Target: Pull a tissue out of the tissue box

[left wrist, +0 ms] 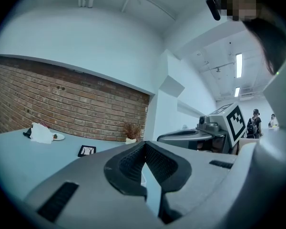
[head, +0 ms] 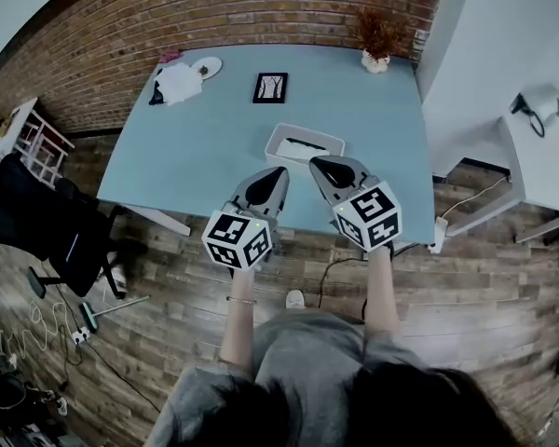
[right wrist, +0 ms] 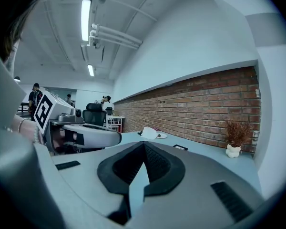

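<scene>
The white tissue box (head: 303,144) lies on the blue table (head: 205,156) near its front edge, with a dark slot in its top. Both grippers hover side by side just short of the box, over the table's front edge. My left gripper (head: 279,169) is shut with nothing in it, its tip just left of the box's near side. My right gripper (head: 314,162) is also shut and empty, its tip at the box's near edge. In the left gripper view the jaws (left wrist: 144,144) meet at the tip; in the right gripper view (right wrist: 144,144) likewise. The jaws hide the box in both gripper views.
A crumpled white tissue (head: 179,84) and a small plate (head: 208,66) sit at the table's far left. A black picture frame (head: 270,88) lies mid-table and a dried plant in a white pot (head: 376,45) stands at the far right. A brick wall runs behind the table; a black chair (head: 37,217) stands at left.
</scene>
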{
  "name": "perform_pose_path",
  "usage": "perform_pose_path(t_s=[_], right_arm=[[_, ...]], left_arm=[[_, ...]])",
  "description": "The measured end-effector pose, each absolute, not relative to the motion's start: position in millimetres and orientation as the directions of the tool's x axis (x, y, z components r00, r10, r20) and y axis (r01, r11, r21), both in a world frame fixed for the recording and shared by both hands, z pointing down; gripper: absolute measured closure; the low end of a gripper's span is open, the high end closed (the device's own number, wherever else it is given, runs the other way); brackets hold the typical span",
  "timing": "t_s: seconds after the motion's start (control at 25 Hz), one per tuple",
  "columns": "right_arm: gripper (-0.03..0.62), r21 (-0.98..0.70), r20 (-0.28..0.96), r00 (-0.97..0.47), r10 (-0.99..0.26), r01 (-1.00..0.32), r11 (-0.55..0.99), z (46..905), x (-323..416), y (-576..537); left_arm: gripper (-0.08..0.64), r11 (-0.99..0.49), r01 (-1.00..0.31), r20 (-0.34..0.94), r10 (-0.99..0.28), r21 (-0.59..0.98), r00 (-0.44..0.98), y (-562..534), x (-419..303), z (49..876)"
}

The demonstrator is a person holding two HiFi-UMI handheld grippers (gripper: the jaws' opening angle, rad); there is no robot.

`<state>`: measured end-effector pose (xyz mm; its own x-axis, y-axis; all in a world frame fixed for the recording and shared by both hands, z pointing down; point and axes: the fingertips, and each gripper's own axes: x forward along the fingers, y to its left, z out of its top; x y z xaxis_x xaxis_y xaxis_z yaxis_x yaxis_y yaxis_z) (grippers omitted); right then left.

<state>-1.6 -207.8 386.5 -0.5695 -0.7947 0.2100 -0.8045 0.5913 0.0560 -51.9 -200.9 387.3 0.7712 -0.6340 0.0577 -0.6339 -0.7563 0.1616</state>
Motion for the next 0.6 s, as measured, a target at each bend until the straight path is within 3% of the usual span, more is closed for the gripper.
perform_pose_path(t_s=[0.6], right_arm=[[0.594,0.062,0.24,-0.493,-0.836,-0.852,0.52,398,24,-244]], left_arm=[[0.557,-0.782,-0.598,0.081,-0.594,0.174,0.8,-241,-51,404]])
